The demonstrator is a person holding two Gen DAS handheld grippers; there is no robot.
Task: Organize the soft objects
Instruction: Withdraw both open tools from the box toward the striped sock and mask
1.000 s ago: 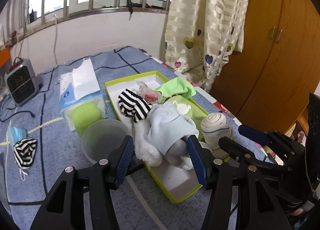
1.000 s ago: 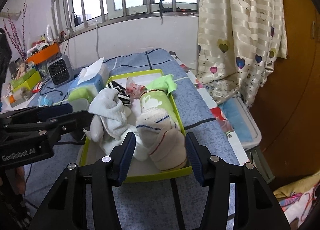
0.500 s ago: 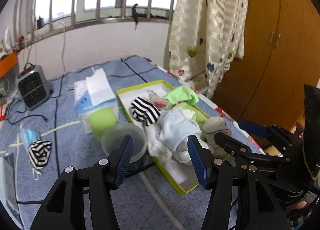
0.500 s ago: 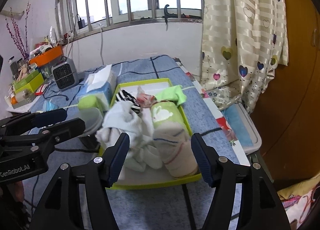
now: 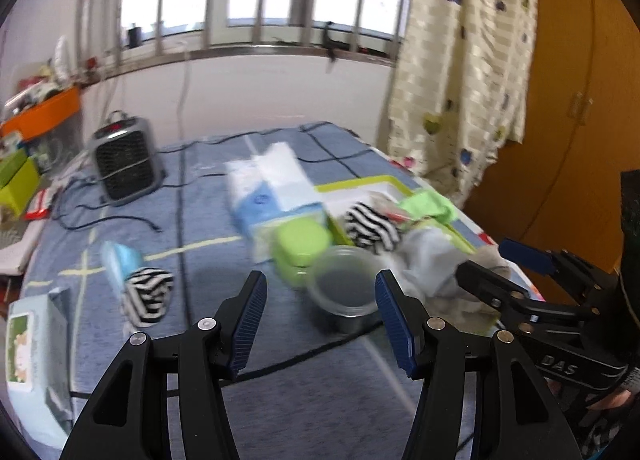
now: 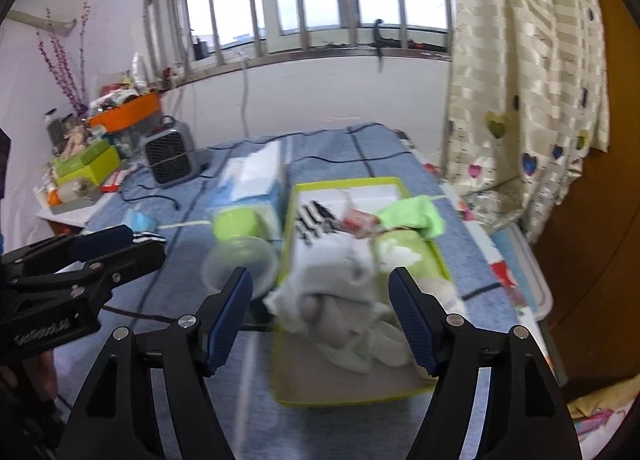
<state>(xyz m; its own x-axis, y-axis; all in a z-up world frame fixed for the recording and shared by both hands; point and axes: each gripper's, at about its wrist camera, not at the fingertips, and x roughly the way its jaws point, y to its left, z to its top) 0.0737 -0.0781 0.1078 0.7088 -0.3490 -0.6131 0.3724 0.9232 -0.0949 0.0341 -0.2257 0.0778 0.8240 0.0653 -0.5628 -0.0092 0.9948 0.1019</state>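
Pile of pale grey and white soft socks lies in the lime-rimmed tray, long axis running away from me. My right claw is opening, empty; left claw spread, empty.

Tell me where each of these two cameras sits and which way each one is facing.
Left wrist view: sits on the left hand-held gripper, looking forward and down over the blue bedspread at the clear bowl; its open, empty fingers and the right hand-held gripper show.
Right wrist view: sits on the right hand-held gripper, facing the green-rimmed tray of soft clothes; its jaws are opening, empty, and the left hand-held gripper shows at left.
Shared: tray, bowl, grey heater, window.
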